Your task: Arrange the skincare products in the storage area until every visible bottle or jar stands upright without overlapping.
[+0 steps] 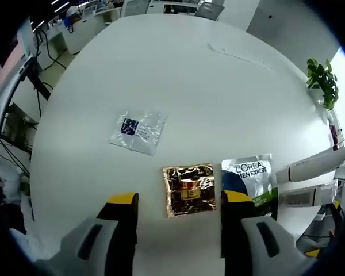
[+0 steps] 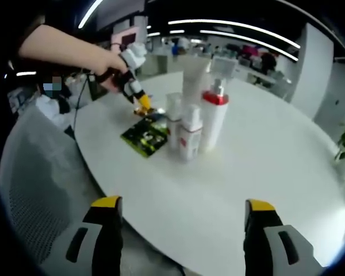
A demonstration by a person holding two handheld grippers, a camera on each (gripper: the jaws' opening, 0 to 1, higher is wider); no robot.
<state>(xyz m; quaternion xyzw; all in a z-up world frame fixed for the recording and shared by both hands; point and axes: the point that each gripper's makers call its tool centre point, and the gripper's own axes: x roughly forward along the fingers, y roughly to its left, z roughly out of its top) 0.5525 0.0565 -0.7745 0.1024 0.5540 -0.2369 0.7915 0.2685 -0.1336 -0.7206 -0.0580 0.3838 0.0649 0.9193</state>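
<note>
In the left gripper view, the left tool [image 1: 175, 201] is hovering wide open over the white bench [image 1: 207, 86], gripping nothing. A gold foil sachet [image 1: 188, 188] is lying flat just beyond its tips, between the two jaws. Beside it, a L'Oreal Men Expert sachet [image 1: 250, 181] is being partly covered by the right-hand jaw. A clear sachet [image 1: 138, 131] is lying farther off, well apart. In the right gripper view, the right tool [image 2: 184, 206] is also spread wide and empty. A cluster of upright bottles [image 2: 192, 118], blurred and overlapping, is standing well ahead of it, with a dark green sachet [image 2: 145, 135] just beside them.
</note>
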